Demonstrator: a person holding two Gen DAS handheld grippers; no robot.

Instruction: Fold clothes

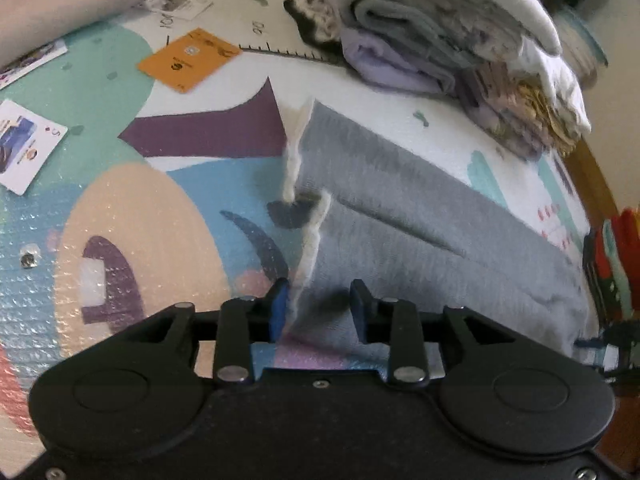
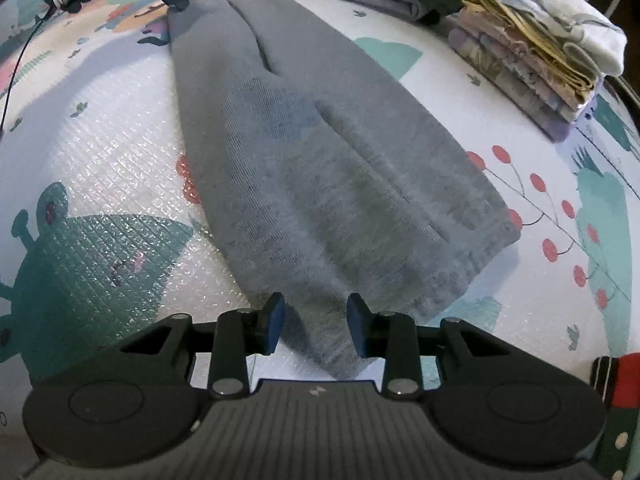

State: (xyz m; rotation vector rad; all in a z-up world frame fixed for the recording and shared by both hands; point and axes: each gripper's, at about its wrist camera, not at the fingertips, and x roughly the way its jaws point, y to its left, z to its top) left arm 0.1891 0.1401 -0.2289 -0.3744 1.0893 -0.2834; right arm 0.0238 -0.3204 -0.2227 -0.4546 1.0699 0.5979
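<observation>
A grey knit garment [image 2: 320, 168] lies folded lengthwise on the patterned play mat [image 2: 100, 152]. In the left wrist view the garment [image 1: 420, 220] shows a white fleecy lining [image 1: 298, 140] along its near edge. My left gripper [image 1: 320, 308] is open, its blue-padded fingers either side of that end of the garment. My right gripper [image 2: 316, 324] is open, with the garment's opposite end lying between its fingers. The left gripper [image 2: 176, 2] also shows in the right wrist view, at the garment's far corner.
A stack of folded clothes [image 2: 532, 40] sits at the far right of the mat, also in the left wrist view [image 1: 440, 36]. Cards [image 1: 24, 148] and an orange card [image 1: 188, 60] lie scattered on the mat. A red and dark item [image 2: 620, 384] lies at the right edge.
</observation>
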